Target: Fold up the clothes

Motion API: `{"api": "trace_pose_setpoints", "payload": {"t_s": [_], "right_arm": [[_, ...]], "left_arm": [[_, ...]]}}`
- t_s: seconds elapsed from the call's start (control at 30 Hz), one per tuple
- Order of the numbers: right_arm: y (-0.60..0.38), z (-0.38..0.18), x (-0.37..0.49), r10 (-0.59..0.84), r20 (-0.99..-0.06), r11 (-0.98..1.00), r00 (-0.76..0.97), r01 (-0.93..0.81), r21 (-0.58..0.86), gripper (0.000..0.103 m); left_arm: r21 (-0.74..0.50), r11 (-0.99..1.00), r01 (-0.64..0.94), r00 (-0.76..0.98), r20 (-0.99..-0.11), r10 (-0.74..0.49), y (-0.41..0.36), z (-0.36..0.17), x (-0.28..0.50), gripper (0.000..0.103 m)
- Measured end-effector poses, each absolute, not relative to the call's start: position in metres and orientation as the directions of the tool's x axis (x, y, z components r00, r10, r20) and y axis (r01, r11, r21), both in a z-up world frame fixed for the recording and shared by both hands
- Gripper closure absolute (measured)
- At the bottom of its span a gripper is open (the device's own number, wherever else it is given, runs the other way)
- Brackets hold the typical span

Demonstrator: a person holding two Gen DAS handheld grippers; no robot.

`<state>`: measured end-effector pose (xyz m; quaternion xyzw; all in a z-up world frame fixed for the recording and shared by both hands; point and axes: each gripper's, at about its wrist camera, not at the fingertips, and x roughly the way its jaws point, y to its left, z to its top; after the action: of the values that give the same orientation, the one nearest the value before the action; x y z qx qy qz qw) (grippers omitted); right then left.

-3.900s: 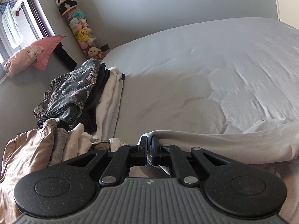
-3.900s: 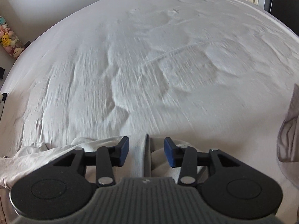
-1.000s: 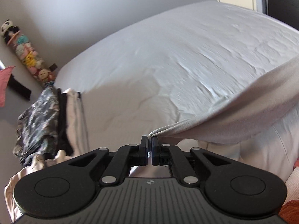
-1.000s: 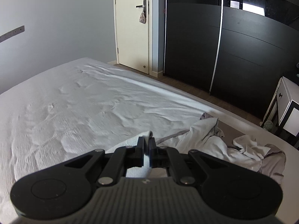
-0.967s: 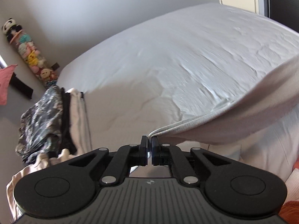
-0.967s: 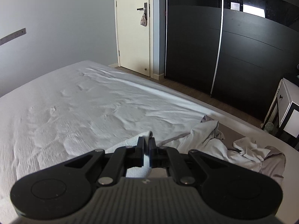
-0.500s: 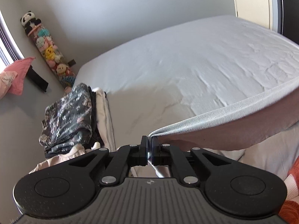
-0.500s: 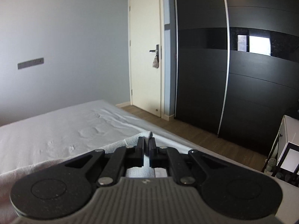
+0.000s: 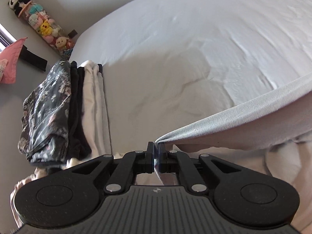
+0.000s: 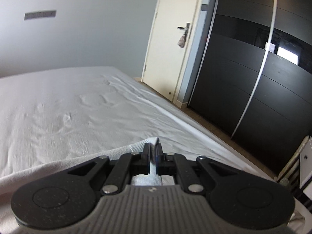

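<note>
Here the left hand-held gripper [image 9: 156,152] has its jaws pinched tight on a corner of the pale grey garment [image 9: 243,117], whose taut edge runs off to the right above the bed [image 9: 195,48]. The right hand-held gripper [image 10: 154,152] is likewise clamped on another ribbed corner of the same cloth, which trails away to its left over the white sheet. No readable writing shows anywhere. Only the left view shows the stack of folded clothes [image 9: 64,107] at the bed's edge and the tube of plush toys [image 9: 42,25]; only the right view shows the door [image 10: 171,44] and dark wardrobe [image 10: 263,78].
</note>
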<state>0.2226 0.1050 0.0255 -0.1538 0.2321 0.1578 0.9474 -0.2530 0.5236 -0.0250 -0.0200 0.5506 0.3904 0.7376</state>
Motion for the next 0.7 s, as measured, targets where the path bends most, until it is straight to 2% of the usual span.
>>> {"api": "trace_pose_setpoints", "payload": {"t_s": [0.3, 0.57, 0.67, 0.7], "right_arm": [[0.213, -0.042, 0.286, 0.174, -0.522, 0.874, 0.835, -0.375, -0.309, 0.098], [0.268, -0.092, 0.331, 0.106, -0.534, 0.856, 0.839, -0.35, -0.38, 0.098], [0.281, -0.11, 0.338, 0.094, -0.55, 0.848, 0.83, -0.356, -0.393, 0.098], [0.285, -0.114, 0.339, 0.092, -0.555, 0.846, 0.827, -0.359, -0.395, 0.098]], "left_arm": [[0.455, 0.681, -0.574, -0.011, -0.835, 0.549, 0.596, -0.069, -0.187, 0.099], [0.433, 0.692, -0.578, -0.008, -0.851, 0.525, 0.637, -0.105, -0.144, 0.098], [0.428, 0.681, -0.593, 0.007, -0.844, 0.536, 0.645, -0.113, -0.136, 0.093], [0.434, 0.678, -0.593, 0.01, -0.838, 0.545, 0.646, -0.115, -0.136, 0.087]]}}
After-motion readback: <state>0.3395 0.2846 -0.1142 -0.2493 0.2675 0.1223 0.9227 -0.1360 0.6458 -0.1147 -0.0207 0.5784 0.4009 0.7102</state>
